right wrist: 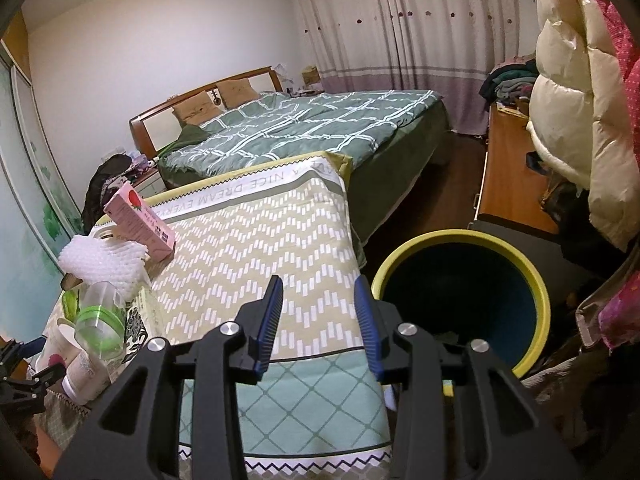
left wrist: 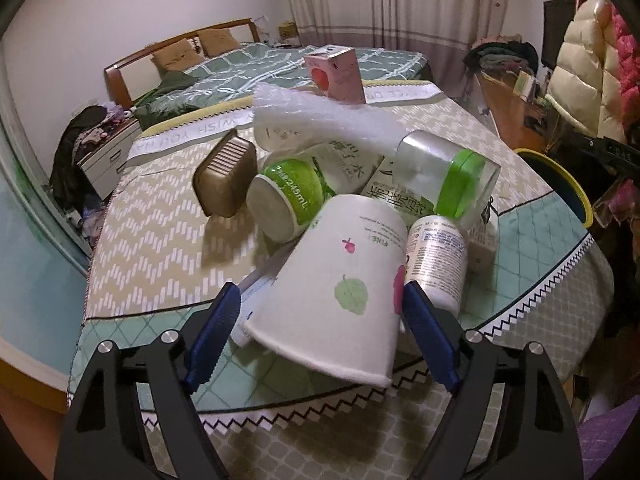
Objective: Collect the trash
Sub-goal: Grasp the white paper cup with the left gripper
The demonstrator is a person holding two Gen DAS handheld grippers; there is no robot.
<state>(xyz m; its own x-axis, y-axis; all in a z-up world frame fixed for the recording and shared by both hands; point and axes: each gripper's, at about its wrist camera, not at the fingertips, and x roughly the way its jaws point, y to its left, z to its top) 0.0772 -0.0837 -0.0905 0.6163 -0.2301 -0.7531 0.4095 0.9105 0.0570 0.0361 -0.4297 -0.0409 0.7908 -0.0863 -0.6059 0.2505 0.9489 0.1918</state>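
Observation:
A pile of trash lies on the cloth-covered table (left wrist: 152,240). A white paper cup (left wrist: 340,292) with a leaf print lies on its side between my left gripper's (left wrist: 320,304) open jaws; the blue pads (left wrist: 212,336) stand on either side, apart from it. Beside it lie a white tube (left wrist: 438,264), a green-capped bottle (left wrist: 288,204), a clear cup with a green lid (left wrist: 448,172), a brown box (left wrist: 226,178), bubble wrap (left wrist: 312,112) and a pink carton (left wrist: 340,74). My right gripper (right wrist: 318,304) is open and empty above the table's right part, next to the bin (right wrist: 460,296).
The dark bin with a yellow rim (left wrist: 560,184) stands off the table's right edge. A bed (right wrist: 304,128) lies behind the table. A wooden desk (right wrist: 508,168) and hanging jackets (right wrist: 580,120) are at the right.

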